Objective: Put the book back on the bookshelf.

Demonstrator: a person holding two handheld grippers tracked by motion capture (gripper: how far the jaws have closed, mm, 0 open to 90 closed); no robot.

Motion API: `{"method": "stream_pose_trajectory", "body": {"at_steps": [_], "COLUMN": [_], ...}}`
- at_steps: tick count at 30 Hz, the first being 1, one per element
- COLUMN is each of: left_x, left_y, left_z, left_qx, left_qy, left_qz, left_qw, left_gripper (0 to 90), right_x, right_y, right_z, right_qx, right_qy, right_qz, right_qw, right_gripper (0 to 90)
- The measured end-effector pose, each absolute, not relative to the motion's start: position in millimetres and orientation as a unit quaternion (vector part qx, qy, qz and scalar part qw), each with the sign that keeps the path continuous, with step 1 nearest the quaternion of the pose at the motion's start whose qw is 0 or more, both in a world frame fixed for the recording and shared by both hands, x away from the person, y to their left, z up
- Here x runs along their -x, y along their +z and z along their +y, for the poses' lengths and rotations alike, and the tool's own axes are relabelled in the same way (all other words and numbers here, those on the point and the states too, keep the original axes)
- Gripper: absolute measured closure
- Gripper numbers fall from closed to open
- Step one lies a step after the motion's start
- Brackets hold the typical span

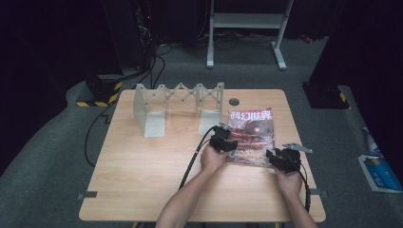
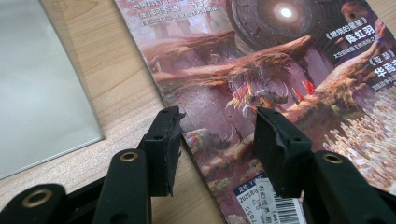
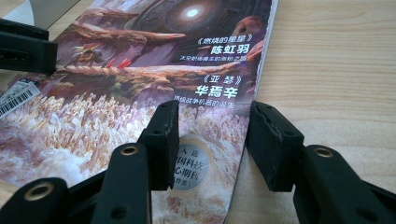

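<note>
Looking down from the high view, I've got a magazine (image 1: pixel 251 137) lying flat on the right half of the wooden table (image 1: pixel 142 175), cover up, title end away from me. My left gripper (image 1: pixel 223 140) sits at the magazine's left edge, near its lower corner, and my right gripper (image 1: pixel 283 158) sits at the lower right corner.

Over to the left gripper view: the left gripper (image 2: pixel 217 135) has its jaws apart, straddling the magazine's (image 2: pixel 261 60) spine edge. One pad is over bare wood, the other over the printed cover by the barcode. Nothing is pinched between them.

Right gripper view now: the right gripper (image 3: pixel 212 140) is also standing open. One jaw is over the cover of the magazine (image 3: pixel 140 84), the other over the table just past the page edge, with that edge running up between them. I can't tell whether the pads are touching the paper or hovering just off it.

Farther back on the table stands a grey folding rack (image 1: pixel 178 107), well apart from both grippers.
</note>
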State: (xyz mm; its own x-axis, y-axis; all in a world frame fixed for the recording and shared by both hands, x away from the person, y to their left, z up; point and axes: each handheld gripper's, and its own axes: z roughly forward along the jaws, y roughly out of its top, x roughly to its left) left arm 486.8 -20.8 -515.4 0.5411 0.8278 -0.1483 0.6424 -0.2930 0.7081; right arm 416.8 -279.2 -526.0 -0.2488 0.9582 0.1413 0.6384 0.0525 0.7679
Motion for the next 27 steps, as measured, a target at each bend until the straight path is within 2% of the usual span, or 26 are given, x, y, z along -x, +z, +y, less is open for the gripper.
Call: {"method": "stream_pose_trajectory", "body": {"at_steps": [27], "left_x": [-475], "left_y": [-513], "left_z": [-14], "left_qx": [-0.810], "left_qy": [0.121], "left_qz": [0.443], "left_qw": [0.366], "left_gripper": [52.6], "right_x": [-397], "right_y": [-518], "right_z": [-275], "right_qx": [-0.562], "right_qy": [0.353], "right_qz": [0.726], "right_qw": [0.178], "right_gripper": [54.7]}}
